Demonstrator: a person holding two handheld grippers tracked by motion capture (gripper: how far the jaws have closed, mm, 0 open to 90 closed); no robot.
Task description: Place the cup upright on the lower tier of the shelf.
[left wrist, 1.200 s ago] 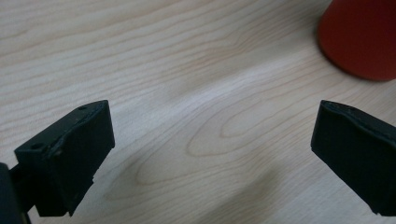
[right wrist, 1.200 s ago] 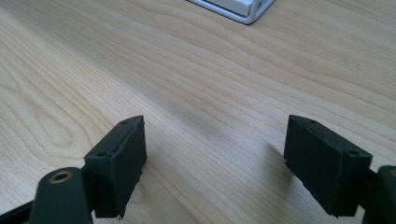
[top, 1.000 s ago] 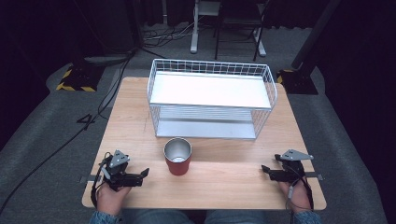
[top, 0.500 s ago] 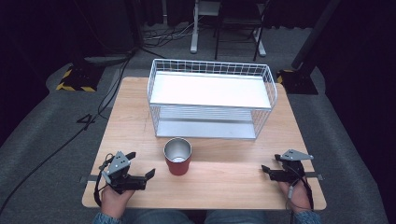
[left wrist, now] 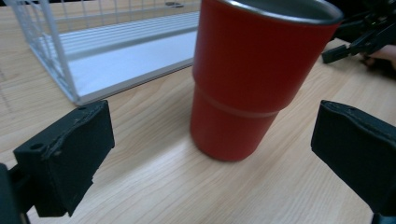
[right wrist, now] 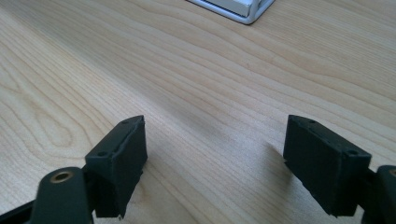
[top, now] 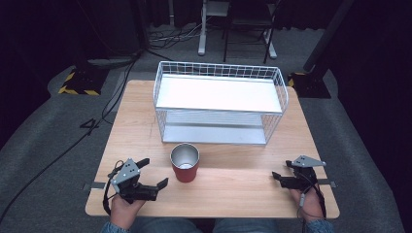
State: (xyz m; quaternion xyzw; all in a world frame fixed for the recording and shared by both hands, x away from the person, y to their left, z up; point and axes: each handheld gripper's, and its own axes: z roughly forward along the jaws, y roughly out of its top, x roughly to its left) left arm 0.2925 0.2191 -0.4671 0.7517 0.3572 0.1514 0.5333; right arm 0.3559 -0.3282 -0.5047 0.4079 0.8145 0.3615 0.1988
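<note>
A red metal cup point(top: 184, 166) with a steel inside stands upright on the wooden table point(top: 233, 191), in front of the white wire rack point(top: 221, 99). My left gripper point(top: 154, 172) is open just left of the cup and apart from it. In the left gripper view the cup point(left wrist: 252, 79) stands close ahead between the wide-spread pads point(left wrist: 70, 158), slightly right of centre. My right gripper point(top: 281, 170) rests open near the table's front right. In its own view the right gripper point(right wrist: 215, 154) has bare wood between its pads.
The rack has a white top shelf point(top: 218, 93) and a lower shelf point(left wrist: 126, 56) open toward me. A rack corner point(right wrist: 233, 7) shows far ahead of the right gripper. The right gripper point(left wrist: 359, 37) appears beyond the cup. Dark floor with cables surrounds the table.
My left gripper has shifted a little to the right, toward the cup, with its jaws spread. The right gripper and the cup have not moved.
</note>
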